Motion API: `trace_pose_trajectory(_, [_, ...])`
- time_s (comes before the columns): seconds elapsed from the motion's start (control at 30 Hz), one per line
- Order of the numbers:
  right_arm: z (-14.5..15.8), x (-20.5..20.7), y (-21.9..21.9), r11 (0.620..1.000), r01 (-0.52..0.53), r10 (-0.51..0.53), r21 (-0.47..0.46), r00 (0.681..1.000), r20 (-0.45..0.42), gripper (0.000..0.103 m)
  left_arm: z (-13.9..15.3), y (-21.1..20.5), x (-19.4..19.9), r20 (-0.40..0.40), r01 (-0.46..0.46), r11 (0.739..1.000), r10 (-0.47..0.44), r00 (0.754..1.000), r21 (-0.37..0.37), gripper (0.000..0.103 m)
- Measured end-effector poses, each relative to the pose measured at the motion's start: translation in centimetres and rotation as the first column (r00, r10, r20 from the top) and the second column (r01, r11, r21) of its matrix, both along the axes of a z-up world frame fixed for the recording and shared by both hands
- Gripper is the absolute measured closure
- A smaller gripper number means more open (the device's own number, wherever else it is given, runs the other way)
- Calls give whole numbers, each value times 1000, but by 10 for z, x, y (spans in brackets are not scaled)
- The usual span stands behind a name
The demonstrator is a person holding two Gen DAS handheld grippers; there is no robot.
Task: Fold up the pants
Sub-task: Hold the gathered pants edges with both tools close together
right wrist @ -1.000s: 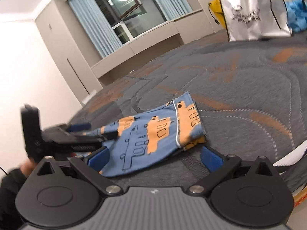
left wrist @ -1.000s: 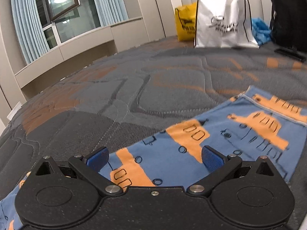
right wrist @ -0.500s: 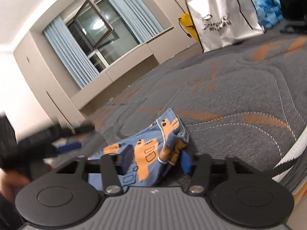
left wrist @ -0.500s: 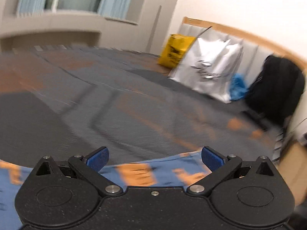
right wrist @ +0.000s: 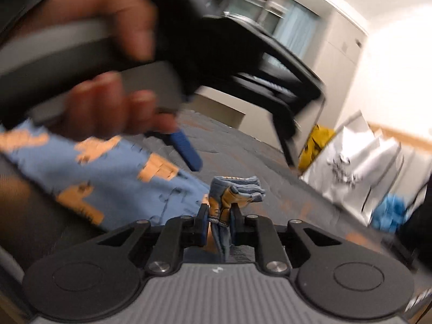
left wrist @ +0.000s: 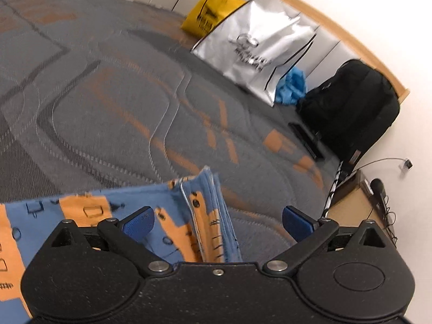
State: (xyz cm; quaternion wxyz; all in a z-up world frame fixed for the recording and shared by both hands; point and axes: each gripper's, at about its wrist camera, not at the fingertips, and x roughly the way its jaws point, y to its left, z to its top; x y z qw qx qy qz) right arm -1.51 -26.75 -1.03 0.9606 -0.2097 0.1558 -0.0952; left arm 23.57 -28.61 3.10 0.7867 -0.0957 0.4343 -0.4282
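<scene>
Blue-and-orange pants on a grey-and-orange quilt

The pants [left wrist: 113, 210] are mid-blue with orange blocks carrying thin dark line drawings, and a white piping line runs near the edge; the bunch in the right gripper [right wrist: 219, 222] shows the same blue and orange. The quilt [left wrist: 129, 102] is grey with darker grey bands, orange bars and pale stitched curves. The left gripper [left wrist: 216, 220] has a black body and dark blue pads [left wrist: 139, 222]; the right gripper has black arms over a ribbed grey base. At the far edge stand a yellow bag [left wrist: 209, 13] with dark print, a silver-white bag [left wrist: 259, 46] with black lettering and trim, a bright blue bundle [left wrist: 291, 87] and a black backpack [left wrist: 351, 108].
</scene>
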Motion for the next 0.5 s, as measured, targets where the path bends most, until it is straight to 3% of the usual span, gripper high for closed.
trace_pose_trajectory(0.13, [-16,8,17,995,-22,18,-101,999,-37,85,-10,-4,3,-28,3,1000,-2,1000,26,10])
trace_pose_trajectory(0.27, [-22,11,28,990,-28,21,-141,999,-50,86,-13,-6,4,13,-22,996,20,1000,85,25])
trace_pose_trajectory(0.33, [-23,5,30,991,-29,23,-130,999,-50,86,-14,-4,5,9,-35,996,34,999,83,36])
trace_pose_trajectory(0.4, [-23,5,29,991,-28,21,-128,998,-51,86,-14,-1,6,-2,-49,996,49,999,79,61])
trace_pose_trajectory(0.47, [-24,8,26,992,-24,18,-124,999,-48,86,-15,4,5,-10,-67,996,68,998,62,71])
trace_pose_trajectory(0.5, [-24,7,26,992,-22,17,-123,999,-46,86,-15,7,4,-11,-73,996,73,997,47,83])
